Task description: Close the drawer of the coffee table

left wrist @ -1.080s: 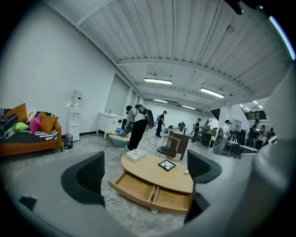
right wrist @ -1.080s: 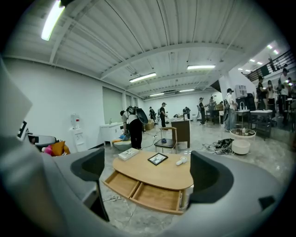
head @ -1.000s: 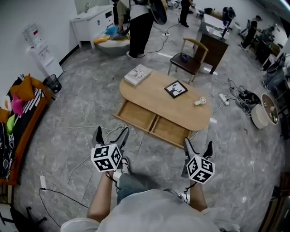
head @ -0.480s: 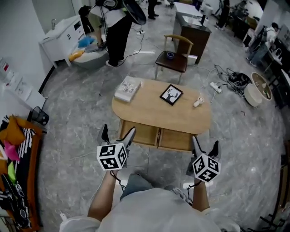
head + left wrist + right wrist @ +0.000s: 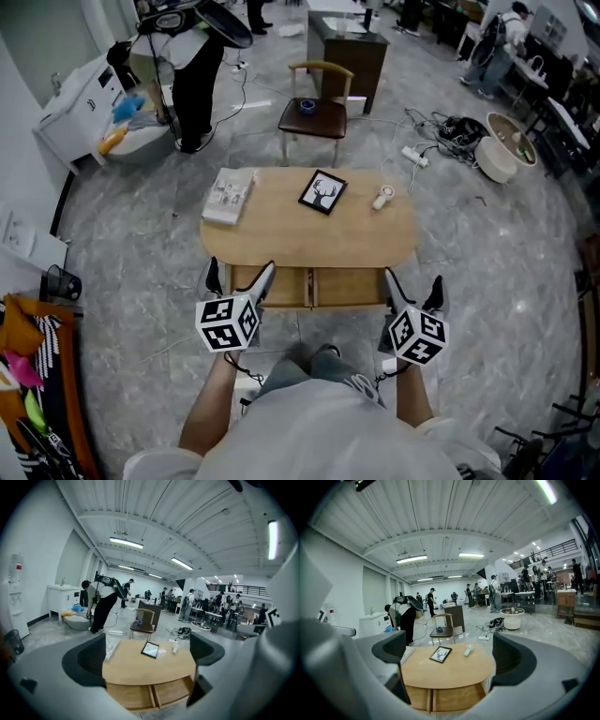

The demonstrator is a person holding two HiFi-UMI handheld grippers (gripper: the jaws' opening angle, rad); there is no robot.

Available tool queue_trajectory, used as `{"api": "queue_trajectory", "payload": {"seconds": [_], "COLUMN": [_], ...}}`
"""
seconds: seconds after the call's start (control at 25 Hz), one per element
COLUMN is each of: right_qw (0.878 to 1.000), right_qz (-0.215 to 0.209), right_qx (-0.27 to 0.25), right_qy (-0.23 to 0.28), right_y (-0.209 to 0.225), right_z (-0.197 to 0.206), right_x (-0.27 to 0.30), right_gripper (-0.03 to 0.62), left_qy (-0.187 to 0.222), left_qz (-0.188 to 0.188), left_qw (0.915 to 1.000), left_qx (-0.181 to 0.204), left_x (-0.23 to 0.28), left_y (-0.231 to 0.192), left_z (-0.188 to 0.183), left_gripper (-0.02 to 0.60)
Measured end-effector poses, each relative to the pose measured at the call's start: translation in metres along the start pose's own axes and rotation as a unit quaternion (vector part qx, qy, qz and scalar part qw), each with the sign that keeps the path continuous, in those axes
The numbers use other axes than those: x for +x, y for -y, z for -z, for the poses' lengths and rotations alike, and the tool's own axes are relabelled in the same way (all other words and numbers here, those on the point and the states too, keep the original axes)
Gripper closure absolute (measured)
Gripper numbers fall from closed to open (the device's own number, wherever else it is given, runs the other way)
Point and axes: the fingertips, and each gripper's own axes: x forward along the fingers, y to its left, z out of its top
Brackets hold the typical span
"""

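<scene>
Before the person, on grey floor: oval wooden coffee table [image 5: 309, 239], its drawer [image 5: 347, 287] standing open on the near side, two compartments side by side. Left gripper [image 5: 239, 274] and right gripper [image 5: 413, 281], jaws released and empty, near the drawer's two ends. On the surface: magazine [image 5: 228, 195], framed deer picture [image 5: 322, 192], small white device [image 5: 382, 198].

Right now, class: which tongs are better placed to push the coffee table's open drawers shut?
Left, marginally. In the head view the left tongs hang at the front of the left drawer; the right tongs sit just past the right end of the coffee table. Both are open and empty.
</scene>
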Motion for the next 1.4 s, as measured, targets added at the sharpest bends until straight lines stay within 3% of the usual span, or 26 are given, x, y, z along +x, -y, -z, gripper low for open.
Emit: {"api": "queue_trajectory", "payload": {"seconds": [0.32, 0.68, 1.0, 1.4], "right_qw": [1.0, 0.995, 0.989, 0.986], "right_qz": [0.019, 0.073, 0.077, 0.051], "right_qx": [0.01, 0.04, 0.057, 0.044], "right_qy": [-0.002, -0.047, -0.11, -0.154], "right_y": [0.027, 0.082, 0.1, 0.103], "right_z": [-0.001, 0.053, 0.153, 0.321], "right_x": [0.005, -0.015, -0.003, 0.058], "right_gripper": [0.013, 0.013, 0.013, 0.012], "left_qy": [-0.017, -0.072, -0.139, -0.207], "left_qz": [0.027, 0.045, 0.053, 0.026], "left_qw": [0.9992, 0.9952, 0.9869, 0.976], "left_qx": [0.023, 0.048, 0.063, 0.063], "left_x": [0.033, 0.056, 0.084, 0.13], "left_y": [0.035, 0.062, 0.074, 0.04], "left_z": [0.002, 0.046, 0.129, 0.289], "left_gripper": [0.034, 0.034, 0.034, 0.034]}}
